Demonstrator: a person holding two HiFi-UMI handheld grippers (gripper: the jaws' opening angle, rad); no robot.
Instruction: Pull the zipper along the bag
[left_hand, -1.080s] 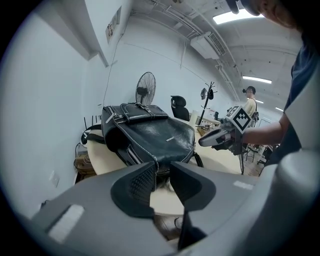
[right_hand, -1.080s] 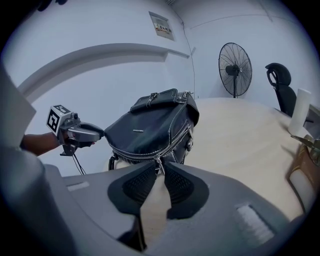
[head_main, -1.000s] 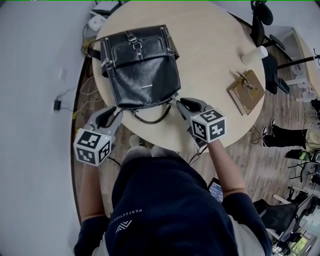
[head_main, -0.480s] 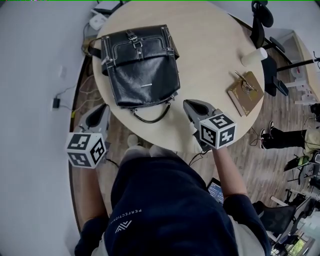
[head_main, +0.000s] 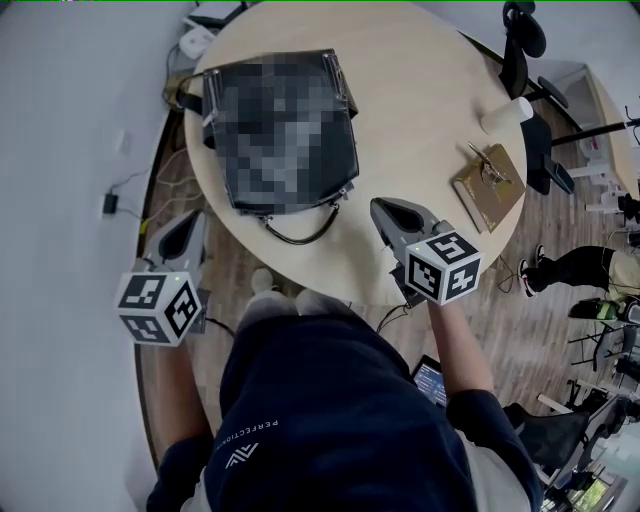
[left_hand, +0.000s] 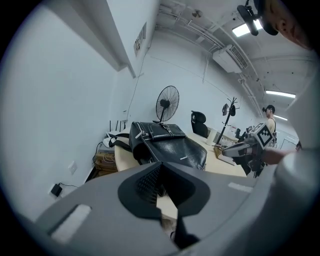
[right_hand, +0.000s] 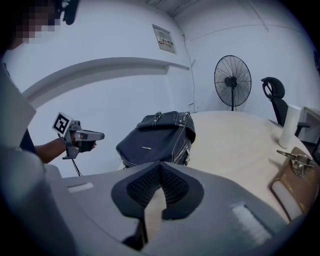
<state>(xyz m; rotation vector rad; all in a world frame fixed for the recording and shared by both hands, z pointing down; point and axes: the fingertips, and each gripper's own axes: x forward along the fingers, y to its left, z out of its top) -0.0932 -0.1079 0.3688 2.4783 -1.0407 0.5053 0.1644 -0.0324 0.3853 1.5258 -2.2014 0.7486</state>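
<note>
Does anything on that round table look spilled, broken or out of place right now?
Nothing stands out. The black leather bag lies flat and intact on the round pale wooden table, nothing spilled. The left hand-held gripper, whose jaws have just been closing, and the right hand-held gripper are both shut on nothing, clear of the bag.

Left gripper (left_hand: 161, 169): jaws meet at the tips, having just been closing, with nothing between them. Directly beyond the tips, a black leather bag (left_hand: 167, 145) rests on a pale table (left_hand: 227, 167), buckled straps on its upper face. Behind the bag stands a pedestal fan (left_hand: 167, 104). Behind and to the right of the bag are an office chair (left_hand: 199, 123) and a coat stand (left_hand: 229, 111). Right of the bag and apart from it, the right gripper (left_hand: 225, 151) points toward the bag. Left of the bag, lower down, is a wall plug (left_hand: 56, 189).
</note>
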